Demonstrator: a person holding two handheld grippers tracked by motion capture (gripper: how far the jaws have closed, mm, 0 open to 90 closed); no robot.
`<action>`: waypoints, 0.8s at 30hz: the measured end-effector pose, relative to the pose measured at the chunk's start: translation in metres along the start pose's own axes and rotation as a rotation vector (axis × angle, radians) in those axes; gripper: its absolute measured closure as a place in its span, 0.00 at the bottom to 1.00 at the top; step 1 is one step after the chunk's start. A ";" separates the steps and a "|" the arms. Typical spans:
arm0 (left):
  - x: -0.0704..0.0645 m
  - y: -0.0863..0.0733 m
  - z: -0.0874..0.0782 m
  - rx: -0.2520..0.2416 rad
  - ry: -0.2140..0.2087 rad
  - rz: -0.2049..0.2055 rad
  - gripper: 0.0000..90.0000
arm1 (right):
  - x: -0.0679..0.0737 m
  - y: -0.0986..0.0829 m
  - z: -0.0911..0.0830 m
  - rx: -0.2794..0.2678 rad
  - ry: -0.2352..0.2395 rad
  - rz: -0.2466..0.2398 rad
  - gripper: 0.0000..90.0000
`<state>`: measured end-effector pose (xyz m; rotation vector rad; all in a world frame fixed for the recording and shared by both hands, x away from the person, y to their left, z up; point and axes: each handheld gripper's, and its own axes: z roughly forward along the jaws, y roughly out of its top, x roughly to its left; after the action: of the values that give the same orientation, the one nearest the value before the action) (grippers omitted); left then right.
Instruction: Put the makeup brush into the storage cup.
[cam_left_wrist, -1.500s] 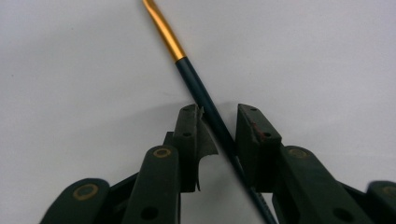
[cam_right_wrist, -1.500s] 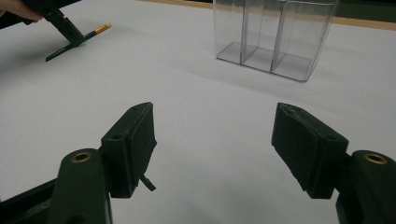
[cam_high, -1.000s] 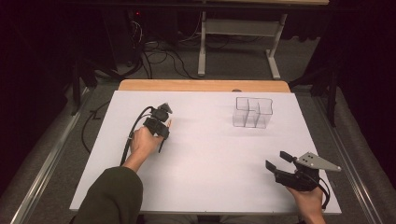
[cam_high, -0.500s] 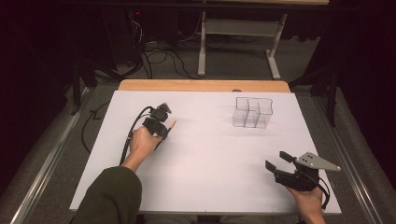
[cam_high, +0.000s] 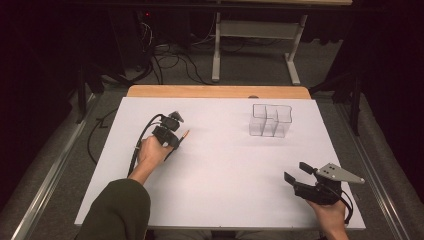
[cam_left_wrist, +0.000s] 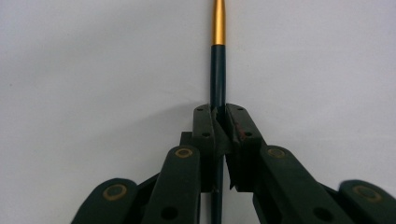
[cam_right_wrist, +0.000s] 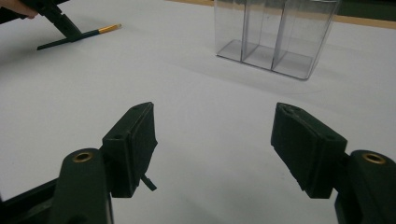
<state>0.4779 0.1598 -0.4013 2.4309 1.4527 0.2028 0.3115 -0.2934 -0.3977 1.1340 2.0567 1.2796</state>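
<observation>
Left tool (cam_left_wrist: 219, 123) has the pen (cam_left_wrist: 218, 70) pinched, so lift it level toward the clear organizer (cam_high: 270, 120) at upper right. Right tool (cam_right_wrist: 215, 149) sits wide open.

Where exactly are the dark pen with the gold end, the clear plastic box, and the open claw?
pen (cam_left_wrist: 217, 70), left gripper view, on its dark barrel ahead of the jaws.
clear box (cam_high: 270, 120), high view, on its front wall.
right gripper (cam_right_wrist: 214, 147), right gripper view, midway between its spread fingertips.
</observation>
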 end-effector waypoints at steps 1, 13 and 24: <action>0.000 0.000 0.000 0.000 0.001 0.003 0.92 | 0.000 0.000 0.000 0.000 0.000 0.000 0.36; 0.001 -0.003 -0.007 -0.024 -0.015 0.037 0.92 | 0.000 0.000 0.000 0.000 -0.001 0.000 0.36; -0.003 -0.007 -0.021 -0.069 -0.044 0.072 0.92 | 0.000 0.000 0.000 0.000 -0.001 0.000 0.36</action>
<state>0.4647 0.1637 -0.3837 2.4188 1.3196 0.2107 0.3113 -0.2933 -0.3977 1.1337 2.0562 1.2792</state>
